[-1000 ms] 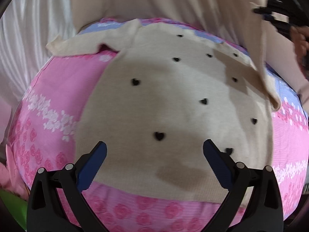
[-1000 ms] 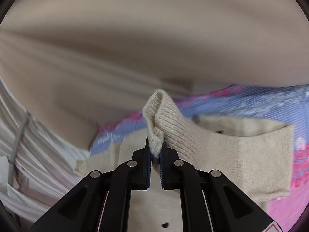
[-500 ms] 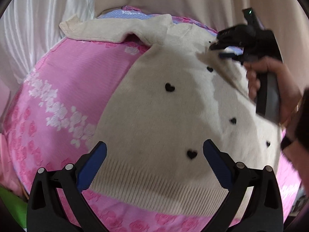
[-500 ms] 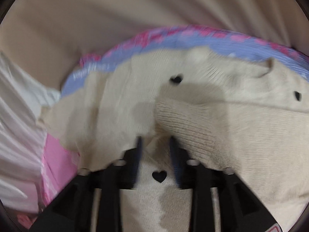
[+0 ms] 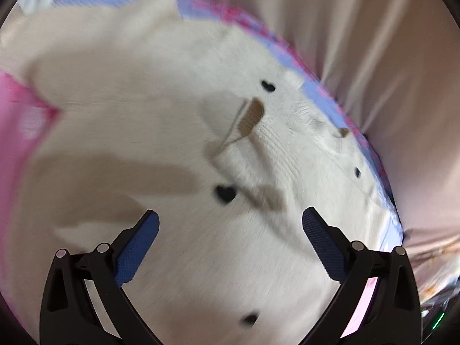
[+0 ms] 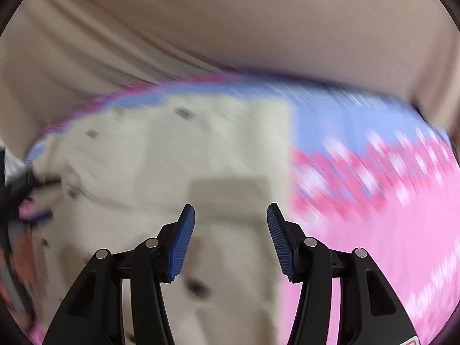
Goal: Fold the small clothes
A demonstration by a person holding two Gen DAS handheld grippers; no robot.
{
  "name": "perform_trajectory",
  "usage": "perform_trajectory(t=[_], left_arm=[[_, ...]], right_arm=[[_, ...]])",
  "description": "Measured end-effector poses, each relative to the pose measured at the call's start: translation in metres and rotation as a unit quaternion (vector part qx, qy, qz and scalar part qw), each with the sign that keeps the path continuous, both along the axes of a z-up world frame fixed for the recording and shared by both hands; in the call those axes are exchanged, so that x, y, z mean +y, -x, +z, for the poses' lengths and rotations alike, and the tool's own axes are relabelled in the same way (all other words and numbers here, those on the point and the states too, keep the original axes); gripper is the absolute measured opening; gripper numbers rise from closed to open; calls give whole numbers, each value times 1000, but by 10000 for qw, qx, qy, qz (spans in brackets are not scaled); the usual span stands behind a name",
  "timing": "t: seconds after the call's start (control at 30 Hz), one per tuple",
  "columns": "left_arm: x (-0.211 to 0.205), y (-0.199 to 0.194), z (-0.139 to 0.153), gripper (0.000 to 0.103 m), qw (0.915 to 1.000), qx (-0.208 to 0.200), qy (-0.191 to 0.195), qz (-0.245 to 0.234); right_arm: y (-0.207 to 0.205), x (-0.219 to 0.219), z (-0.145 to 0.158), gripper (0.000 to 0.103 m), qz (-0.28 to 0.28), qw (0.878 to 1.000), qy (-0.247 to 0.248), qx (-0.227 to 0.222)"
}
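Sweater (image 5: 161, 132), cream knit with small black hearts, lies spread on the pink-and-blue floral bed cover (image 6: 388, 215), one sleeve (image 5: 258, 155) folded across its front. Left hand-held gripper (image 5: 230, 224) hangs over the sweater body, jaws wide, nothing between them; right hand-held gripper (image 6: 231, 221) sits over the sweater's right edge where it meets the cover, jaws also apart and holding nothing, view blurred. Beige curtain (image 6: 230, 28) behind the bed

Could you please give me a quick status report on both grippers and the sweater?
Left gripper open, empty. Right gripper open, empty. Cream knit sweater with black hearts lies on pink floral bedspread, one sleeve folded across. Nothing in the way.
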State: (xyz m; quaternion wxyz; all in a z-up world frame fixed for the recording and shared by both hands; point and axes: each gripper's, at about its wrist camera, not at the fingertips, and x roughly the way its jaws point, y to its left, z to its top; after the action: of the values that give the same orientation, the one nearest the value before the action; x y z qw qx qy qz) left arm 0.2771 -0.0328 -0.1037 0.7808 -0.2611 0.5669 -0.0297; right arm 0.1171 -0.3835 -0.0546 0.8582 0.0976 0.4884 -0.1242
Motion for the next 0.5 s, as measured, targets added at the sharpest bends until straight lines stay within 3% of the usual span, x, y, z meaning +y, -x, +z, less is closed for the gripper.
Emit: perform_trajectory(t=[0.07,0.13,0.2,0.27,0.37,0.4,0.5], left_arm=[[-7,-12,-8,95,9998,10,12,217],[-15,-17,-5,81,9992,-211,-204,256],[-19,-22,-3,46,9986,-219,-420,215],[-12,-28,0,23,9986,-233,-372,280],[9,-31,1,14,9988,-223,-33,441],[15,-32,2,4,9986,-251,1,465],[28,-40,19,0,9963,-586,-286,553]], right_arm=[[26,-23,-13,51,-282,9994,-34,192],[42,-39,-21,51,-462,9985,-51,280],[48,-46,-27,51,-511,9982,-104,283],[42,-49,-30,51,-462,9986,-163,221],[22,-45,-41,51,-338,9990,-212,218],[14,-42,-45,51,-306,9989,-238,257],[-7,-34,-59,51,-191,9989,-283,329]])
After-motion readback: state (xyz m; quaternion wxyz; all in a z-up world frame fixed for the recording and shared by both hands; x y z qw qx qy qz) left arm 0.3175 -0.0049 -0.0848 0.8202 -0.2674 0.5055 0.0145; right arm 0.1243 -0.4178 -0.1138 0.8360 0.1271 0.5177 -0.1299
